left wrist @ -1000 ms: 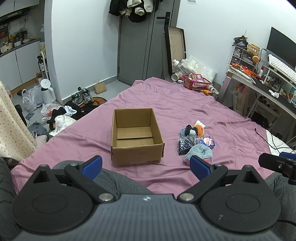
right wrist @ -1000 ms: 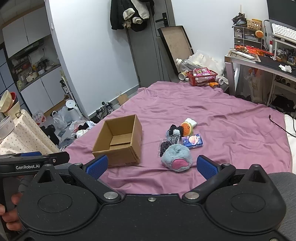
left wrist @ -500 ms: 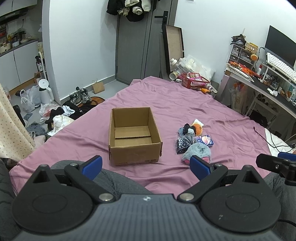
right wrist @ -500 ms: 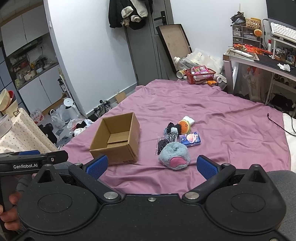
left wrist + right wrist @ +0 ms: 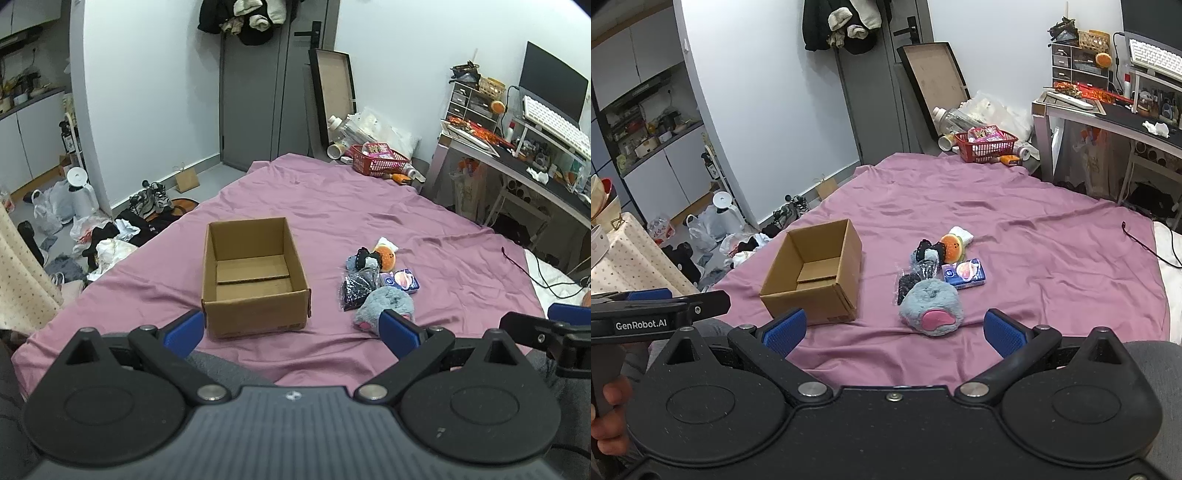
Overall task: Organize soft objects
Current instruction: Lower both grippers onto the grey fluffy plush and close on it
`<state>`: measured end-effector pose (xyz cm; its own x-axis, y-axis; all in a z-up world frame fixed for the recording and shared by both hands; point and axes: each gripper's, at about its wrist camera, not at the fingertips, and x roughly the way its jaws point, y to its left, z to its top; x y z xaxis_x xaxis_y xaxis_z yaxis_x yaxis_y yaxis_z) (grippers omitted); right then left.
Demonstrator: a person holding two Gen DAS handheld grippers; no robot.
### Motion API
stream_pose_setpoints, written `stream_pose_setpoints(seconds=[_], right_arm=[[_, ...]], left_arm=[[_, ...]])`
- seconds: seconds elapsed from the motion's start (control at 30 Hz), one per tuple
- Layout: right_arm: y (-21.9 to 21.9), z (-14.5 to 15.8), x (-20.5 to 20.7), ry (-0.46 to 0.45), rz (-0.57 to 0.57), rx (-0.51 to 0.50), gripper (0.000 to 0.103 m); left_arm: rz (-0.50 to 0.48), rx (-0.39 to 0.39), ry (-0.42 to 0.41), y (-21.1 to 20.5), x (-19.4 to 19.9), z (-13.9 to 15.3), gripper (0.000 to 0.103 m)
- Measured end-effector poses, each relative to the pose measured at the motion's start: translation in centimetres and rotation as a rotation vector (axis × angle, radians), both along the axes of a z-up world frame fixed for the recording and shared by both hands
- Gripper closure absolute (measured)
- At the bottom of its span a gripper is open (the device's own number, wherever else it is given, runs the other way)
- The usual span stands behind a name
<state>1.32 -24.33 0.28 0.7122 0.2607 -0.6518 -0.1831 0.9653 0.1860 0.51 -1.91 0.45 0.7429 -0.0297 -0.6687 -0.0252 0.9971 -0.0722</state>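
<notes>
On the bed, the empty box (image 5: pixel 816 273) sat beside the toy pile (image 5: pixel 932 280); both the left gripper (image 5: pixel 291 328) and right gripper (image 5: pixel 892 326) gaped wide, empty. Nothing packed yet, seemingly; next, reach for the blue plush (image 5: pixel 932 306).

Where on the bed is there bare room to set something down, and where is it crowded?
Bare sheet lies between the cardboard box and the toy pile, and beyond both toward the red basket. It is crowded around the grey plush, orange plush and tissue pack.
</notes>
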Motion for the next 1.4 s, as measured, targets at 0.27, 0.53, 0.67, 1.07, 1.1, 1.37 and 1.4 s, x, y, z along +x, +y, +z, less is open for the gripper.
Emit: stream_pose_setpoints(seconds=[0.27, 0.53, 0.67, 1.07, 1.1, 1.37, 1.4], right_arm=[[-0.7, -1.0, 1.7, 0.023, -0.006, -0.008, 0.000], [-2.2, -2.2, 4.3, 0.084, 0.012, 0.047, 0.000], [-2.8, -3.0, 5.8, 0.107, -0.001, 0.063, 0.000], [-4.5, -5.3, 10.6, 0.168, -0.037, 0.089, 0.008], [-4.6, -5.6, 11.1, 0.177, -0.040, 0.095, 0.009], [-6.0, -7.3, 14.4, 0.244, -0.084, 0.147, 0.012], [-6.1, -7.6, 14.8, 0.255, -0.085, 0.153, 0.012]], left_arm=[[-0.028, -0.039, 0.008, -0.5, 1.5, -1.2, 0.003], [-0.034, -0.071, 0.023, -1.5, 4.2, -2.1, 0.003], [-0.031, -0.086, 0.049, -2.1, 5.8, -3.1, 0.003], [-0.033, -0.123, 0.094, -3.5, 10.9, -5.9, 0.006], [-0.034, -0.126, 0.094, -3.6, 11.1, -6.1, 0.006], [-0.040, -0.163, 0.133, -4.5, 13.7, -8.1, 0.010], [-0.043, -0.168, 0.142, -4.7, 14.1, -8.5, 0.011]])
